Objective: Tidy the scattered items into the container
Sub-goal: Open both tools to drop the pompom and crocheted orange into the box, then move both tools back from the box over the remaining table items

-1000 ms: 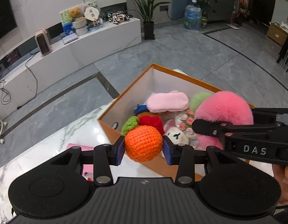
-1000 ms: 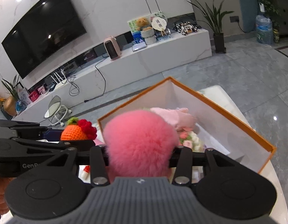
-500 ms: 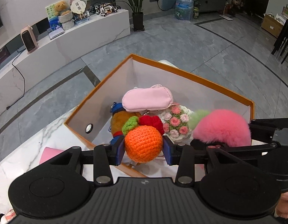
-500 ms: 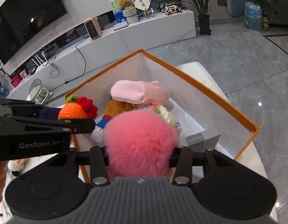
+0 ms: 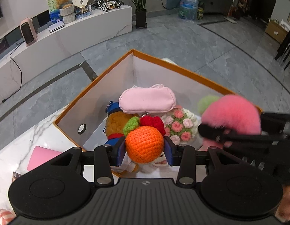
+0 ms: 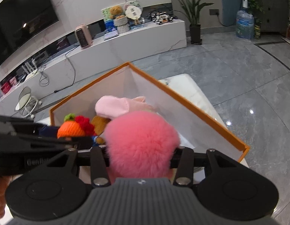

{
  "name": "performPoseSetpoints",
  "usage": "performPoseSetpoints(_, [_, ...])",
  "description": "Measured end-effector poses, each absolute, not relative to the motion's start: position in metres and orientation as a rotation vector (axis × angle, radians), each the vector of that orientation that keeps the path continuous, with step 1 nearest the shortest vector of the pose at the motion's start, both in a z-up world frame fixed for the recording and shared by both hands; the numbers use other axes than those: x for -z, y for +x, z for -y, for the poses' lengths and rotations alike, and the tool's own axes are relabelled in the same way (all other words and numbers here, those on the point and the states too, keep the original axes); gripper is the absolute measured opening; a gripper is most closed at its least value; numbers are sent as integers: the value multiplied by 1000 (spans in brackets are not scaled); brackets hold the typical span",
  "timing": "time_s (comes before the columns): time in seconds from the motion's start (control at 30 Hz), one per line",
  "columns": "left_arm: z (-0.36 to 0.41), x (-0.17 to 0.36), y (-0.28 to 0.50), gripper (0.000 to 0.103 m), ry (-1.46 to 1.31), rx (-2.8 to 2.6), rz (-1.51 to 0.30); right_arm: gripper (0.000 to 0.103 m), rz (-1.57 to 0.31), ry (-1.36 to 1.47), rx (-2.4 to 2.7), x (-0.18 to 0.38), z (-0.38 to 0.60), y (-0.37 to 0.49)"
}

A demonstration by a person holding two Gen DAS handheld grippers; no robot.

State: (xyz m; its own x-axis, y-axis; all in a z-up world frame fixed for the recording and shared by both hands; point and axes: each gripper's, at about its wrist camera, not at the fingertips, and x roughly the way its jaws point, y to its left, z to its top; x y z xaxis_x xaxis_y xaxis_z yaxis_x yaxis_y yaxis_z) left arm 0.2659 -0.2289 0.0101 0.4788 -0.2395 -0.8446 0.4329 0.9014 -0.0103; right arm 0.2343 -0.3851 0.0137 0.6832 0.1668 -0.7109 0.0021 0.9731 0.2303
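Gripping a crochet orange, left hand-held gripper, right hand-held gripper marked "Gen…", squeezing pink pom-pom

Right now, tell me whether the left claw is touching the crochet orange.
Touching. The left wrist view shows the left claw with both blue pads pressed against the sides of the crochet orange, no gap either side.
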Motion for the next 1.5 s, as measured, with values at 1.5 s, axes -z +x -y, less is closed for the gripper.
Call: performPoseSetpoints(1.5, [230,2,246,56,276,498,-1021,60,-792,229,-42,-25,369,240])
